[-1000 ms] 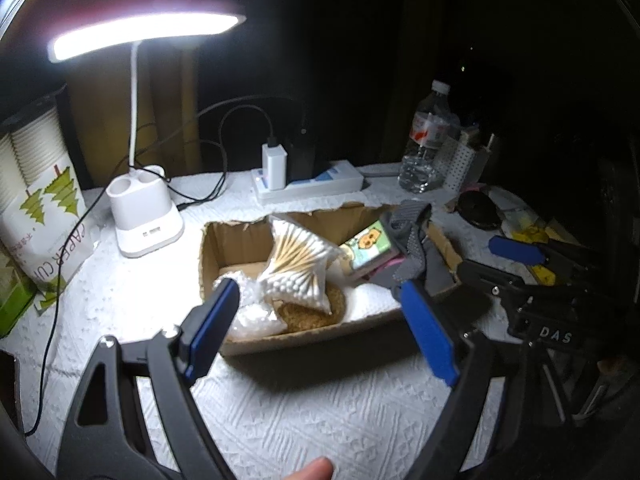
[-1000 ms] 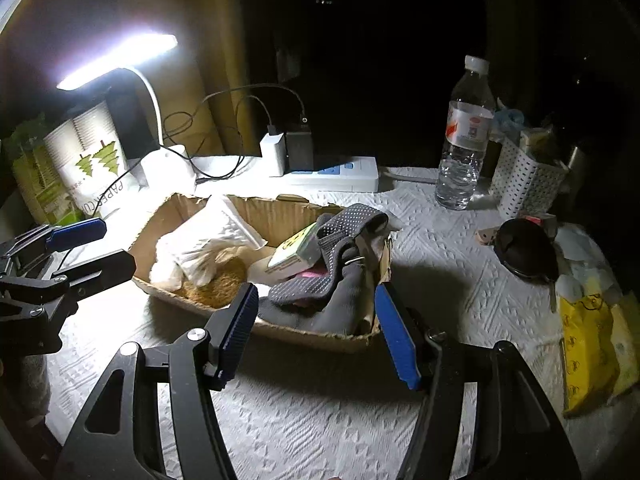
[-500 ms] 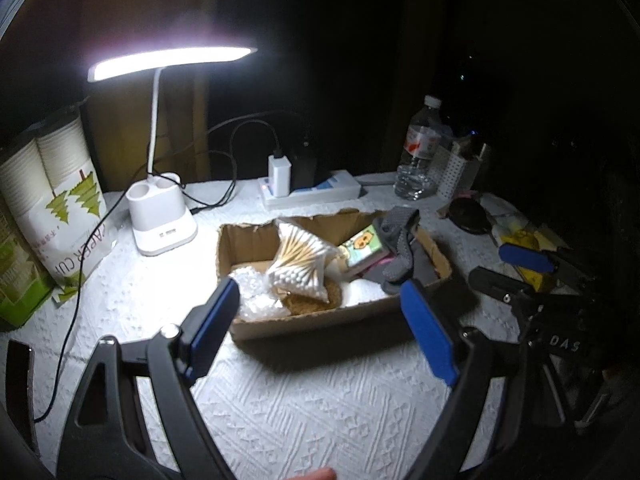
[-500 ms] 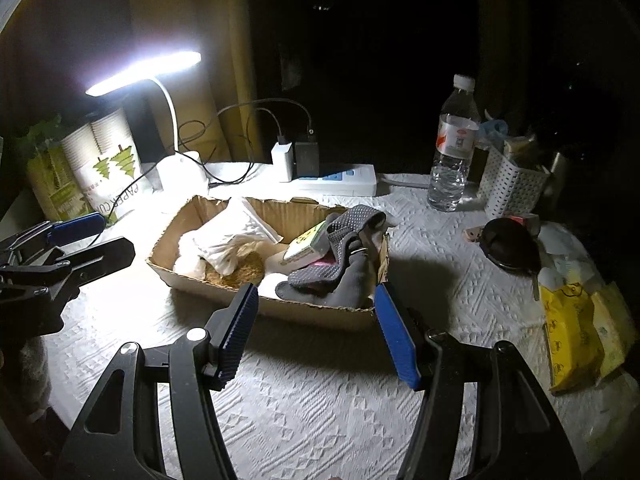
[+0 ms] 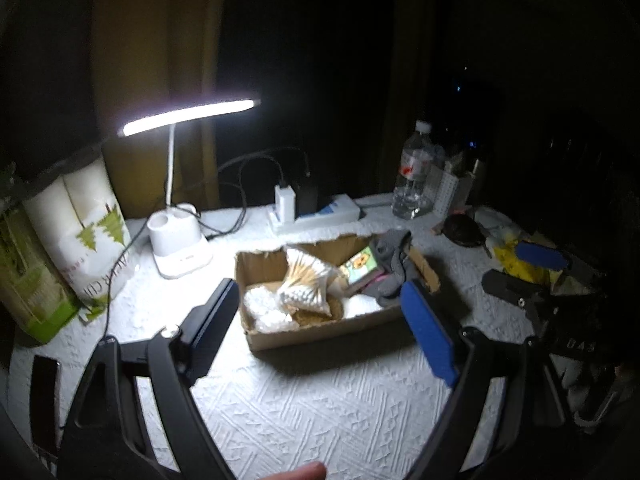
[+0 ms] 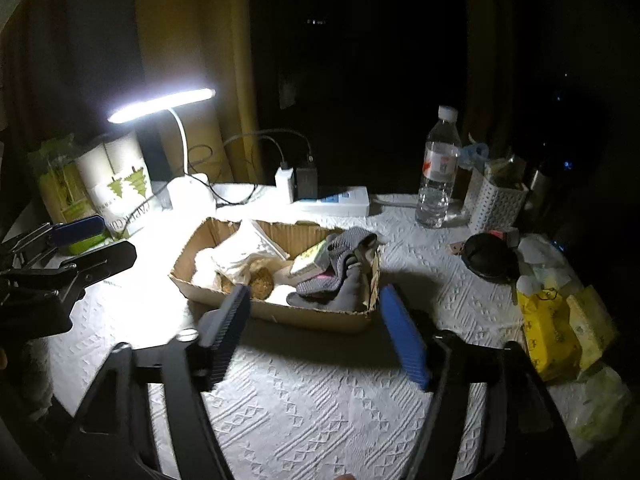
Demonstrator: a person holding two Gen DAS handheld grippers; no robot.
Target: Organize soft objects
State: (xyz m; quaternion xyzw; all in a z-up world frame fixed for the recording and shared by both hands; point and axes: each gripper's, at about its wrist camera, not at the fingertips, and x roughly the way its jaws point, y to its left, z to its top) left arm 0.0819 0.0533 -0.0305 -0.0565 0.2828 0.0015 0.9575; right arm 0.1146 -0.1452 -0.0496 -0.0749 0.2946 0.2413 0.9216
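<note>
A torn cardboard box (image 5: pixel 320 334) (image 6: pixel 280 314) stands on the white textured tablecloth. In it lie a bag of cotton swabs (image 5: pixel 306 286) (image 6: pixel 248 250), a white plastic bag (image 5: pixel 266 312), a small colourful packet (image 5: pixel 360 268) (image 6: pixel 310 262) and grey socks (image 5: pixel 394 268) (image 6: pixel 340 276). My left gripper (image 5: pixel 320 320) is open and empty, above the cloth in front of the box. My right gripper (image 6: pixel 316 324) is open and empty, also in front of the box. Each gripper shows in the other's view, the right one (image 5: pixel 532 268) and the left one (image 6: pixel 84 244).
A lit desk lamp (image 5: pixel 180 248) (image 6: pixel 188 196) stands behind the box on the left, next to paper cup packs (image 5: pixel 92 232). A power strip with chargers (image 5: pixel 316 212) (image 6: pixel 332 200), a water bottle (image 6: pixel 438 172), a white basket (image 6: pixel 494 204), a black round case (image 6: pixel 488 256) and yellow packets (image 6: pixel 556 328) lie around.
Both grippers have pulled back and up from the box, which now looks smaller and farther. Both stay open and empty.
</note>
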